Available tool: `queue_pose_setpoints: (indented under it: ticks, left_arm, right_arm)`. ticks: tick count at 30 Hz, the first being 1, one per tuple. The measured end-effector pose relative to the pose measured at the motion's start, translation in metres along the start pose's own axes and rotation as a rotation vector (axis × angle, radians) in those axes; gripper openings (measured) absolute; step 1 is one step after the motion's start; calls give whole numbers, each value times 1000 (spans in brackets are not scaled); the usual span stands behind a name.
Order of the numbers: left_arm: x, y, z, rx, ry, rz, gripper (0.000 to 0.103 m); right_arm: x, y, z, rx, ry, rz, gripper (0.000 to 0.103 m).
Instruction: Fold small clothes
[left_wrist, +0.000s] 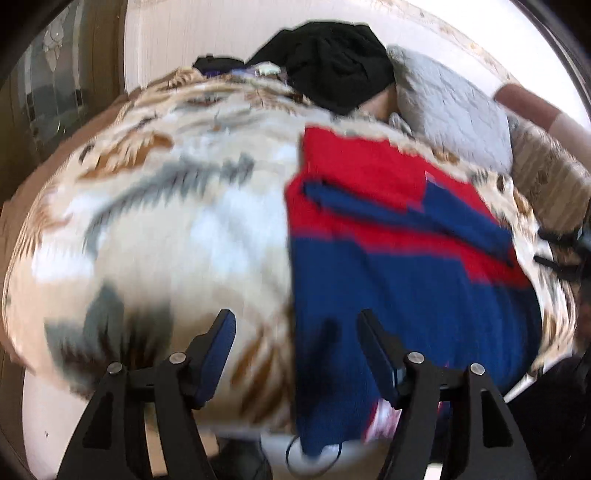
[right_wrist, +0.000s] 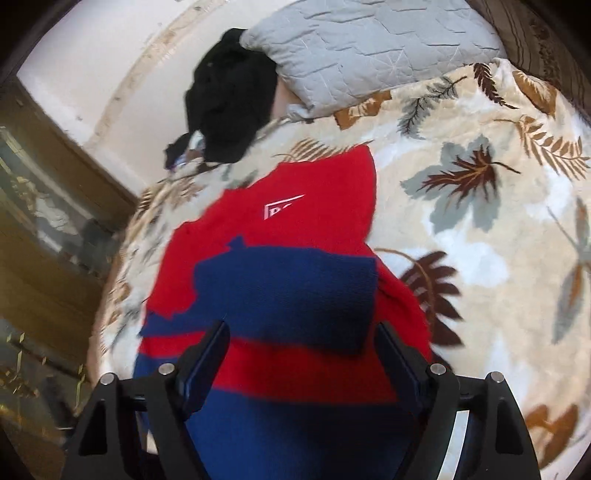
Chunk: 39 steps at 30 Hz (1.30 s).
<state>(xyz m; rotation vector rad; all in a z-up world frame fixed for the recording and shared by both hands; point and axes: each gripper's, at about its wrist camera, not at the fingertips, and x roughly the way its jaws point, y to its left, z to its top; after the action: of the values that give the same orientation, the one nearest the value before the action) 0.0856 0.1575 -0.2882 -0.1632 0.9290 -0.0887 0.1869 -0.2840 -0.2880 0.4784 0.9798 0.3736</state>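
Note:
A red and navy sweater (left_wrist: 399, 229) lies flat on the leaf-patterned blanket (left_wrist: 166, 221) of a bed. In the right wrist view the sweater (right_wrist: 295, 229) has a navy sleeve (right_wrist: 288, 295) folded across its red chest, below a small white logo. My left gripper (left_wrist: 295, 314) is open over the sweater's left edge, one finger above the blanket and the other above the navy part, with nothing pinched. My right gripper (right_wrist: 302, 325) is open wide just above the sweater's lower half, its pads apart from the cloth.
A heap of black clothing (right_wrist: 232, 99) lies at the bed's far side beside a grey quilted pillow (right_wrist: 362, 48). A wooden door with glass (right_wrist: 44, 221) stands to the left of the bed. The blanket (right_wrist: 480, 221) is bare to the right of the sweater.

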Motion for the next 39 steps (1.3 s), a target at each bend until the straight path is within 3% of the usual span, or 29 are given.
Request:
queue_pose_setpoints:
  ticks: [4, 7, 9, 12, 16, 17, 19, 22, 23, 24, 26, 27, 32, 34, 35, 37, 39]
  left_arm:
    - [-4, 0, -39, -14, 91, -70, 69]
    - [-2, -2, -58, -35, 151, -131, 68]
    - [3, -7, -63, -41, 180, -168, 56]
    - [11, -9, -63, -49, 213, -149, 55]
    - [26, 1, -66, -127, 280, -115, 56]
    - [28, 2, -67, -141, 296, -116, 60]
    - [33, 4, -70, -156, 318, -116, 62]
    - [35, 1, -73, -145, 318, -120, 62]
    - [34, 1, -74, -141, 312, -124, 56]
    - [34, 0, -74, -140, 306, -132, 32]
    - [35, 2, -73, -135, 309, -153, 10]
    - [34, 2, -73, -129, 306, -145, 10]
    - [34, -8, -74, -83, 298, -114, 11]
    - [42, -11, -76, -82, 353, -80, 40]
    - [45, -13, -76, -84, 372, -59, 66]
    - [48, -15, -77, -72, 375, -30, 70]
    - [50, -23, -75, -52, 380, -62, 68]
  right_arm:
    - [-20, -18, -44, 37, 115, 91, 83]
    - [-24, -37, -79, 108, 179, 110, 83]
    - [-24, -49, -103, 160, 214, 94, 83]
    - [-18, -63, -125, 208, 245, 15, 83]
    - [3, -78, -144, 286, 283, -9, 83]
    - [10, -79, -149, 293, 293, -12, 82]
    - [22, -75, -152, 285, 304, -16, 78]
    - [28, -70, -153, 273, 300, -6, 61]
    - [28, -69, -152, 269, 299, 0, 53]
    - [28, -66, -151, 260, 293, 3, 45]
    - [25, -57, -151, 222, 284, -4, 34]
    - [24, -52, -151, 197, 278, -18, 31]
    - [22, -39, -155, 97, 262, -82, 29]
    - [23, -40, -158, 74, 272, -123, 31]
    - [25, -38, -158, 66, 285, -137, 32]
    - [31, -36, -158, 61, 298, -152, 32]
    - [35, -36, -158, 57, 286, -151, 32]
